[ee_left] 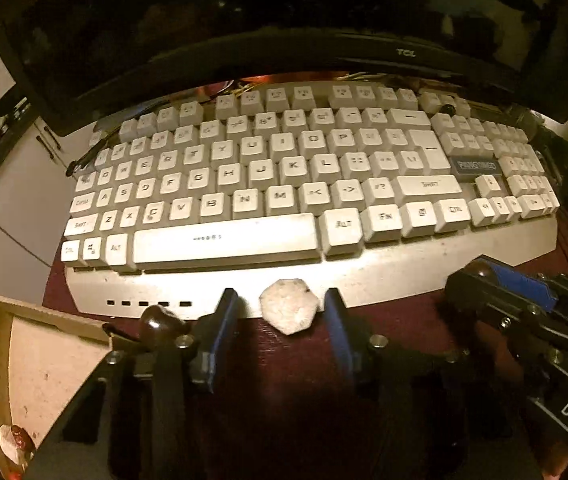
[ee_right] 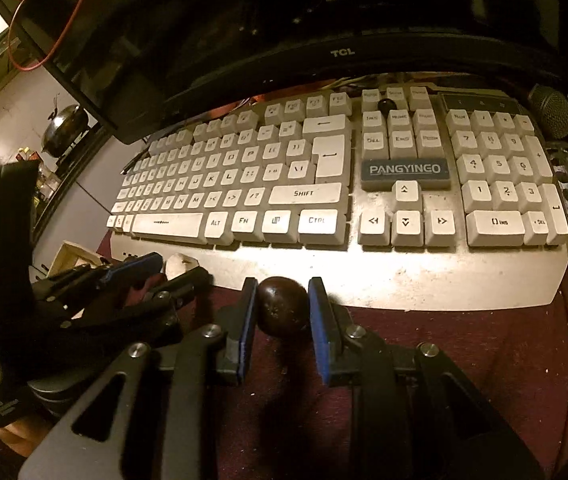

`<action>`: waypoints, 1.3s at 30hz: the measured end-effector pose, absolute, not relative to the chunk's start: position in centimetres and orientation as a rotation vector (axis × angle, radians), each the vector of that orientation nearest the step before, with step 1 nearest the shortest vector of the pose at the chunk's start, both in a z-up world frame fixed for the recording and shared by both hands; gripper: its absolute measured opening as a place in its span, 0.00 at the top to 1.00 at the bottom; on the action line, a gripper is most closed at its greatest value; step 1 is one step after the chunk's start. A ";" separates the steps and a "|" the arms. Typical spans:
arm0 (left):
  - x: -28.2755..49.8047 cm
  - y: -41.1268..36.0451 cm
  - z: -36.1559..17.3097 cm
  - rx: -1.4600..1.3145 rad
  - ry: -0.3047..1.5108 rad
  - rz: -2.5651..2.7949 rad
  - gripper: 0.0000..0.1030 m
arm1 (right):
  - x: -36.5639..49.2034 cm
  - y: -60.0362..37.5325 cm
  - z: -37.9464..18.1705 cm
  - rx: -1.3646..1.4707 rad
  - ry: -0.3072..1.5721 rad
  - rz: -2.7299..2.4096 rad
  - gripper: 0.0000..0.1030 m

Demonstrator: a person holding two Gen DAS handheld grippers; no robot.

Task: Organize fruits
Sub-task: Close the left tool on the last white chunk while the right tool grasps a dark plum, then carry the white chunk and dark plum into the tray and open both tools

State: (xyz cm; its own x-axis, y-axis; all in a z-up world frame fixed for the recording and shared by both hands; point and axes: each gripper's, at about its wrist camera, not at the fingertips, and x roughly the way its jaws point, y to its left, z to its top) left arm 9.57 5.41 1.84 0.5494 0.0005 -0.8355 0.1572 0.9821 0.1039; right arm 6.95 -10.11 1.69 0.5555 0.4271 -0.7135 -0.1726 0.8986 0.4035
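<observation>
A dark monitor [ee_right: 244, 20] stands far, the white keyboard [ee_right: 364, 272] before it on the counter [ee_right: 484, 360]. The right claw [ee_right: 281, 312] is clenched on a dark round fruit [ee_right: 282, 306]. The left claw [ee_left: 282, 312] stands around a pale fruit [ee_left: 289, 306], its pads apart from it. A wooden tray [ee_left: 0, 344] lies left.

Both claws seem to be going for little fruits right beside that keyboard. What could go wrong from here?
1. The round dark fruit in the right claw could squirt out and roll.
2. The left claw straddles the pale fruit without visibly touching it; lifting now might leave it behind.
3. The keyboard edge is close enough to bump.
</observation>
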 end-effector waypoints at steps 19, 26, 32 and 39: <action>1.4 4.0 6.5 0.133 0.855 -0.155 0.73 | 5.8 -9.9 3.2 0.288 0.840 0.334 0.74; -3.7 5.3 8.2 0.112 0.741 -0.138 0.73 | 2.3 -8.7 4.9 0.256 0.758 0.325 0.74; -6.6 7.7 9.4 0.109 0.670 -0.109 0.73 | -1.4 -7.3 5.4 0.263 0.731 0.334 0.74; -9.2 11.2 10.4 0.079 0.637 -0.085 0.73 | -3.5 -3.1 6.9 0.221 0.715 0.385 0.74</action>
